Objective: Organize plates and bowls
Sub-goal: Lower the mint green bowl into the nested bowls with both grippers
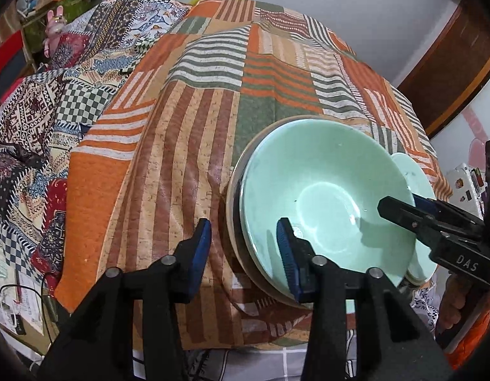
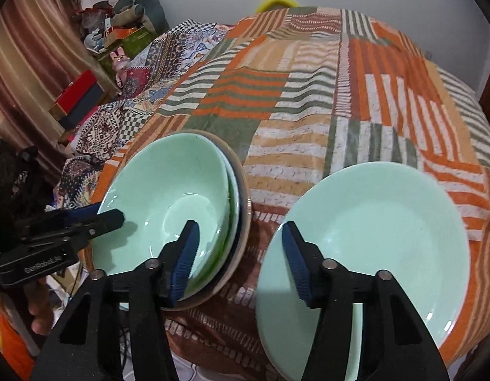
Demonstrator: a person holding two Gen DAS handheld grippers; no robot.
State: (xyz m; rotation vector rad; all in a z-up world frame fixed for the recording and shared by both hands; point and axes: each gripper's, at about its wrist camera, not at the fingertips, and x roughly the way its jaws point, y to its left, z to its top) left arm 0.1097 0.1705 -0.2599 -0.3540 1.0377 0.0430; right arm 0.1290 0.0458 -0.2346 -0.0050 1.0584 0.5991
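Observation:
A mint bowl (image 1: 324, 197) (image 2: 168, 197) sits on top of a stack of plates (image 1: 232, 222) (image 2: 243, 222) with dark and beige rims, on the patchwork tablecloth (image 1: 181, 127) (image 2: 308, 111). My left gripper (image 1: 245, 249) (image 2: 102, 214) straddles the stack's left rim, one finger inside the bowl and one outside, with cloth showing in the gap; it is open. My right gripper (image 2: 241, 249) (image 1: 403, 204) straddles the right rim, one finger in the bowl and the other over the edge of a separate mint plate (image 2: 387, 231) (image 1: 416, 177). It is open too.
A patterned quilt (image 1: 38, 111) lies left of the table. Behind it a shelf (image 2: 117, 35) holds boxes and a pink rabbit toy (image 1: 54, 22). A yellow object (image 2: 276, 1) shows past the far edge. A wooden door (image 1: 451, 63) stands at the right. A hand (image 1: 451, 301) holds each gripper.

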